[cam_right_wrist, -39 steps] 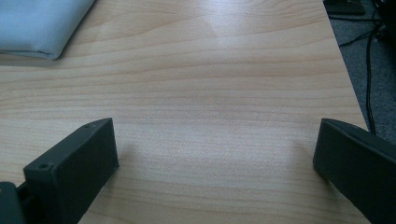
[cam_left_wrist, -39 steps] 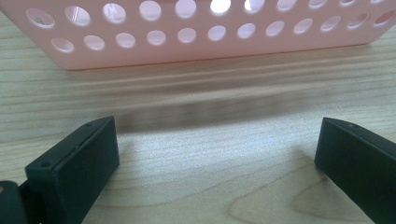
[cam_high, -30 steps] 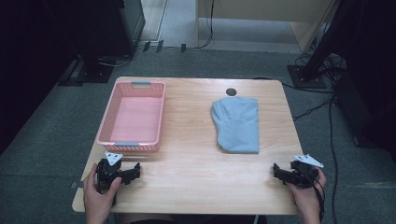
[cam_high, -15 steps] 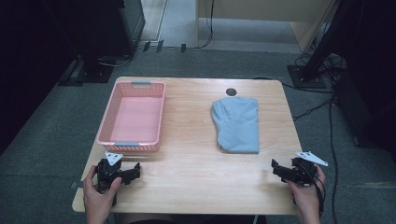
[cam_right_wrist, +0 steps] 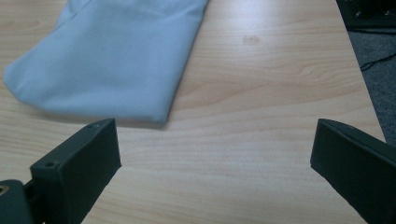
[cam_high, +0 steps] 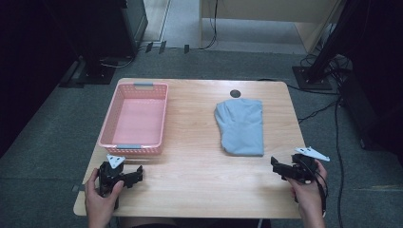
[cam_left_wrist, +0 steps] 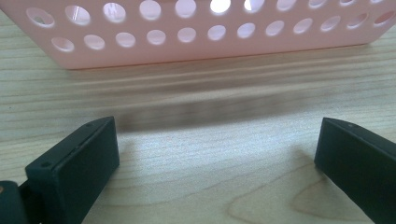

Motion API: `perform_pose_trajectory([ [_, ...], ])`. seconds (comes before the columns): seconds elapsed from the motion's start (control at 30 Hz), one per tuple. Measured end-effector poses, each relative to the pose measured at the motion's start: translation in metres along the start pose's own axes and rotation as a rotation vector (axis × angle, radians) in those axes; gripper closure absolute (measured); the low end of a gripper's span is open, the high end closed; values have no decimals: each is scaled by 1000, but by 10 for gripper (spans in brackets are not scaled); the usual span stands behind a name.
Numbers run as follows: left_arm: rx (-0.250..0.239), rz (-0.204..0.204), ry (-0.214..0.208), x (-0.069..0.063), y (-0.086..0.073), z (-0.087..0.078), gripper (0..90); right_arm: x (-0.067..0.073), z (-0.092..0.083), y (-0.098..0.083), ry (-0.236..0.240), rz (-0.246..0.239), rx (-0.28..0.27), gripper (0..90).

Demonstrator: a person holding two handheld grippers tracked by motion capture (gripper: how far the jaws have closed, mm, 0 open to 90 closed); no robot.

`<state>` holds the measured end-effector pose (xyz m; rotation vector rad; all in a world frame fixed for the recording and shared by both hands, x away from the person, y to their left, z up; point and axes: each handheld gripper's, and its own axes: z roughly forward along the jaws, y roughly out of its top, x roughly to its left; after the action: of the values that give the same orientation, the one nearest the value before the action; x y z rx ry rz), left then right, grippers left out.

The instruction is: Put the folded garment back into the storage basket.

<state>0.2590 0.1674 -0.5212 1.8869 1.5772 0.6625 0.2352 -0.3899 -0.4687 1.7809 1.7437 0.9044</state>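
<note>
A folded light-blue cloth [cam_high: 241,126] lies on the right half of the wooden table [cam_high: 199,161]; the right gripper view shows its near edge [cam_right_wrist: 112,60] just ahead of the jaws. A pink perforated basket [cam_high: 135,118] with nothing in it stands on the left half, and its near wall [cam_left_wrist: 201,32] fills the top of the left gripper view. My left gripper [cam_high: 137,175] rests open near the front left corner, below the basket. At the front right edge my right gripper [cam_high: 275,166] is held open, pointing toward the cloth. Nothing sits between either pair of jaws.
A small dark round hole [cam_high: 235,93] marks the table's far edge above the cloth. Grey carpet [cam_high: 57,137] surrounds the table, with cables [cam_high: 328,107] and black stands at the right and dark equipment at the back left.
The right gripper has shifted slightly left and forward toward the cloth. The left gripper stays where it was.
</note>
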Motion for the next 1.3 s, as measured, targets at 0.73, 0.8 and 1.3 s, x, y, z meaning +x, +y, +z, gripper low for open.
perform_pose_trajectory([
  [0.73,-2,1,-2,0,0,0,0,32,8,47,60,-13,-18,29],
  [0.8,-2,1,-2,0,0,0,0,35,10,49,66,-13,-16,28],
  [1.3,-2,1,-2,0,0,0,0,49,29,65,68,-7,12,0],
])
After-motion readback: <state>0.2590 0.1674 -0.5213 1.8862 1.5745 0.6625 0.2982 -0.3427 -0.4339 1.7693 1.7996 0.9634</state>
